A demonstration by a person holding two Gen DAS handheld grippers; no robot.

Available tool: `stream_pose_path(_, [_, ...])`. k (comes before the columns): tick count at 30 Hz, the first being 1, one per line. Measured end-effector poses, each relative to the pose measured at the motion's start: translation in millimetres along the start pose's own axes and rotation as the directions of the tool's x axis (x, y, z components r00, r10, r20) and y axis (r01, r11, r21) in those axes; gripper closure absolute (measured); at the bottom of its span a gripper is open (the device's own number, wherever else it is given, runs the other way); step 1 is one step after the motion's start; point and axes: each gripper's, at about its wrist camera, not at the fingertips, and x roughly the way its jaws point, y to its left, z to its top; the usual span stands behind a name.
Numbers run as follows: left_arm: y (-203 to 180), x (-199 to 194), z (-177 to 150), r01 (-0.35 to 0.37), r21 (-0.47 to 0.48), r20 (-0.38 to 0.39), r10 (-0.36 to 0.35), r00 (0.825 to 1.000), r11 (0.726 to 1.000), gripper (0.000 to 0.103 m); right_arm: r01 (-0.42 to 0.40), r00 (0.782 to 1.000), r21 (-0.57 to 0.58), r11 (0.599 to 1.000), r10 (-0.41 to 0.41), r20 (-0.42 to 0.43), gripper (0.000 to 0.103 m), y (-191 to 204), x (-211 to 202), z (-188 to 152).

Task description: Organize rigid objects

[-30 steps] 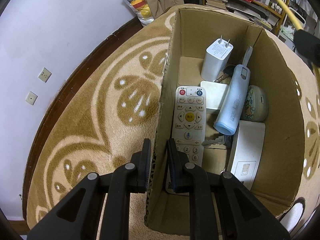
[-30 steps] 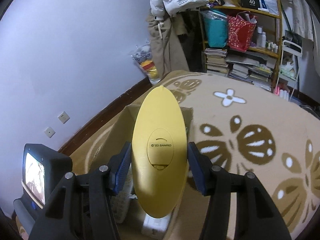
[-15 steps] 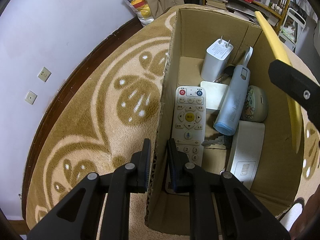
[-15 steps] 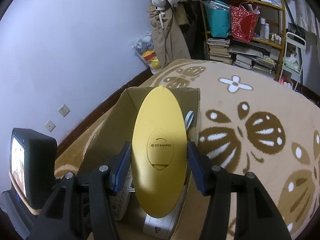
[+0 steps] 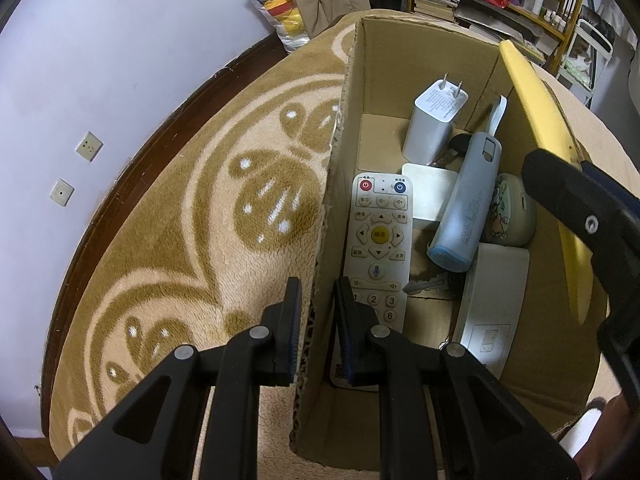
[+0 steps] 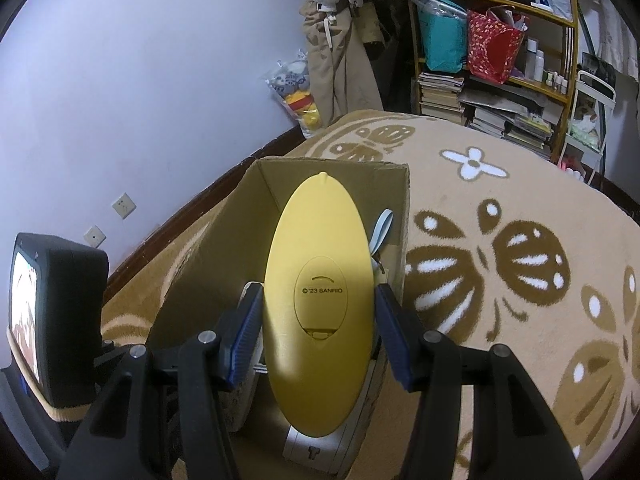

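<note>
The yellow oval case (image 6: 318,304) is being gripped across its width by the right gripper (image 6: 319,330), a blue-padded finger (image 6: 246,330) pressing against each long edge. The case is lying flat between the fingers, its back marked "©'23 SANRIO" facing the right wrist camera, its far tip pointing toward the far wall of the cardboard box (image 6: 280,184) and its near end reaching back past the pads. In the left wrist view the same case (image 5: 538,120) is being seen edge-on as a thin yellow strip, held over the box's right wall (image 5: 536,280).

The left gripper (image 5: 316,320) is being closed on the left wall of the cardboard box (image 5: 332,184): one finger (image 5: 290,328) is lying outside the wall, the other inside, with the corrugated edge clamped between them.

Inside the box a white remote control (image 5: 378,248) is lying along the left wall, its near end just beside the inner finger. A white plug adapter (image 5: 434,124) is standing at the far end, prongs up. A pale blue cylindrical item (image 5: 466,208) is lying tilted across the middle, a round cream tin (image 5: 510,210) is sitting to its right, and a white flat box (image 5: 490,308) is lying near the right wall. A key (image 5: 426,285) is being partly covered between the remote and the white box.

The box is resting on a brown and cream patterned carpet (image 5: 224,216).
</note>
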Motion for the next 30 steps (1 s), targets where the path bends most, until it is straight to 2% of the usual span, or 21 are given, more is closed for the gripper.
stream_pose_path(8, [1, -2, -1, 0.004, 0.000, 0.007, -0.004, 1.000, 1.000, 0.086, 0.012, 1.000, -0.006, 1.000, -0.012, 0.001, 0.043, 1, -4, 1])
stream_pose_path(10, [0, -3, -2, 0.002, 0.002, 0.009, -0.003, 1.000, 1.000, 0.086, 0.002, 1.000, -0.005, 1.000, -0.002, 0.007, 0.039, 0, -9, 0])
stream_pose_path(12, [-1, -4, -2, -0.001, 0.002, 0.010, 0.001, 1.000, 1.000, 0.086, 0.008, 1.000, -0.001, 1.000, -0.008, 0.016, 0.030, -2, -14, -1])
stream_pose_path(19, [0, -12, -2, -0.017, -0.013, 0.015, 0.017, 1.000, 1.000, 0.082, 0.020, 0.999, 0.032, 0.999, -0.021, 0.031, 0.029, -18, -32, -5])
stream_pose_path(22, [0, -20, -3, -0.025, -0.014, 0.039, 0.025, 0.999, 1.000, 0.082, 0.035, 0.999, 0.037, 0.999, -0.036, 0.033, 0.023, -26, -41, -9])
stream_pose_path(25, [0, -34, -3, -0.009, -0.028, 0.073, 0.011, 0.997, 1.000, 0.081, 0.047, 0.998, 0.045, 0.998, -0.049, 0.039, 0.022, -34, -52, -14])
stream_pose_path(27, [0, -44, -4, 0.005, -0.034, 0.104, -0.002, 0.995, 0.999, 0.075, 0.058, 0.997, 0.046, 0.997, -0.060, 0.042, 0.021, -38, -57, -16])
stream_pose_path(30, [-1, -63, -7, 0.023, -0.037, 0.158, -0.017, 0.987, 0.999, 0.054, 0.067, 0.996, 0.051, 0.996, -0.069, 0.048, 0.021, -43, -67, -20])
